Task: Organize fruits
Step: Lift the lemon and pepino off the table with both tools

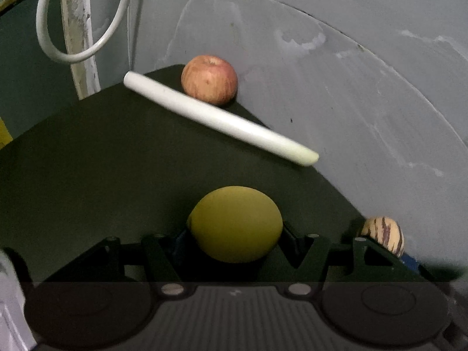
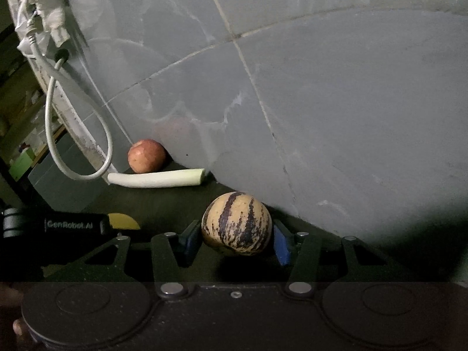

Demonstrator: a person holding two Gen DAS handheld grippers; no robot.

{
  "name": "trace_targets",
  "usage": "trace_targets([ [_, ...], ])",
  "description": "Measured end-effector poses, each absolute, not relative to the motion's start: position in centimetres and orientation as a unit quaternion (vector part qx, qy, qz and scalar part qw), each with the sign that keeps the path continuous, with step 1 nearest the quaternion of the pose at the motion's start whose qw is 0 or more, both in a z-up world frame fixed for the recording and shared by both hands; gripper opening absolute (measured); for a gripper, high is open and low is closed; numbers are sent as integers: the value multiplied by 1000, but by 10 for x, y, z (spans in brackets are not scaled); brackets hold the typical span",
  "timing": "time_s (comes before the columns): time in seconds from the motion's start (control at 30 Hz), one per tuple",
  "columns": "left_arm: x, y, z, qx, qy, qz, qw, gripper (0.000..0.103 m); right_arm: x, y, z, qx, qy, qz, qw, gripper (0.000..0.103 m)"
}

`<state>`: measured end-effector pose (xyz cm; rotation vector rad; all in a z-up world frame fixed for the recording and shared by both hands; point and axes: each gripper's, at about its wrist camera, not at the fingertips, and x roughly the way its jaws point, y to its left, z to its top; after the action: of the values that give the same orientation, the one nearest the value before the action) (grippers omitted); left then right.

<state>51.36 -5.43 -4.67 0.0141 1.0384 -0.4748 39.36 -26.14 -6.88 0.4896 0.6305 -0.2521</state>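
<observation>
**A:** What are the hands doing right now?

**B:** Each holds a set of tongs around one fruit. In the left wrist view, the left tongs (image 1: 235,231) cradle a plain yellow round fruit (image 1: 236,223) at 6 o'clock; both sides look pressed against it, so I judge it gripped. In the right wrist view, the right tongs (image 2: 237,241) sit around a striped tan fruit (image 2: 236,223), but a sliver of gap shows beside the blue pad (image 2: 281,245) at 3 o'clock, so they are spread about fruit-wide and not closed on it.

**A:** How should this step go?

**B:** My judgement: close the right tongs gently at the fruit's widest part, since a round fruit can roll or squirt out. Lift both straight up before carrying.

**A:** What else is there?

**B:** A reddish apple (image 1: 209,79) sits at 12 o'clock in the left view, touching a pale leek stalk (image 1: 219,120) lying across in front of it.

**A:** And the setting?

**B:** A dark table (image 1: 87,161) pushed against a grey tiled wall (image 2: 336,102). A white cable (image 2: 79,134) loops down at 9 o'clock in the right view. The lighting is dim.
</observation>
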Motion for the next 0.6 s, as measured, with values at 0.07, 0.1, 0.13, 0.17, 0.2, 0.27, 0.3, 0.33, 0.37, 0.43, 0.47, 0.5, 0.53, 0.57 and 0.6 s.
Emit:
trace_targets([
  [0.07,507,-49,-46,8,494,-226,840,66,389,-259,-66,234,304,-123,915,52],
  [0.1,504,-46,-46,7,495,-225,839,66,387,-257,-65,233,304,-123,915,52],
  [0.13,501,-44,-46,7,496,-225,838,66,385,-255,-64,232,304,-122,916,52],
  [0.17,498,-40,-46,5,498,-224,838,66,383,-253,-63,231,304,-123,916,52],
  [0.2,495,-38,-45,2,500,-223,837,66,380,-251,-62,231,304,-123,916,52],
  [0.27,489,-33,-44,-3,504,-222,835,66,376,-247,-59,230,306,-122,916,52],
  [0.3,486,-31,-44,-4,505,-221,834,66,373,-244,-58,229,306,-120,916,52],
  [0.33,483,-29,-43,-5,505,-221,834,66,370,-242,-57,228,306,-119,917,52],
  [0.37,480,-27,-42,-4,504,-222,835,66,367,-239,-56,226,307,-117,917,52],
  [0.43,475,-22,-40,-6,502,-222,836,66,362,-234,-54,225,307,-114,918,52],
  [0.47,473,-20,-39,-8,501,-223,836,66,360,-231,-53,224,308,-113,918,52],
  [0.5,470,-18,-37,-9,499,-224,837,66,358,-229,-51,225,309,-112,917,52],
  [0.53,468,-16,-35,-10,497,-223,839,66,355,-226,-49,225,309,-111,917,52],
  [0.57,466,-14,-34,-12,496,-221,840,66,353,-224,-47,225,310,-110,917,52],
  [0.6,464,-11,-32,-15,495,-220,840,66,351,-220,-45,224,309,-108,918,52],
])
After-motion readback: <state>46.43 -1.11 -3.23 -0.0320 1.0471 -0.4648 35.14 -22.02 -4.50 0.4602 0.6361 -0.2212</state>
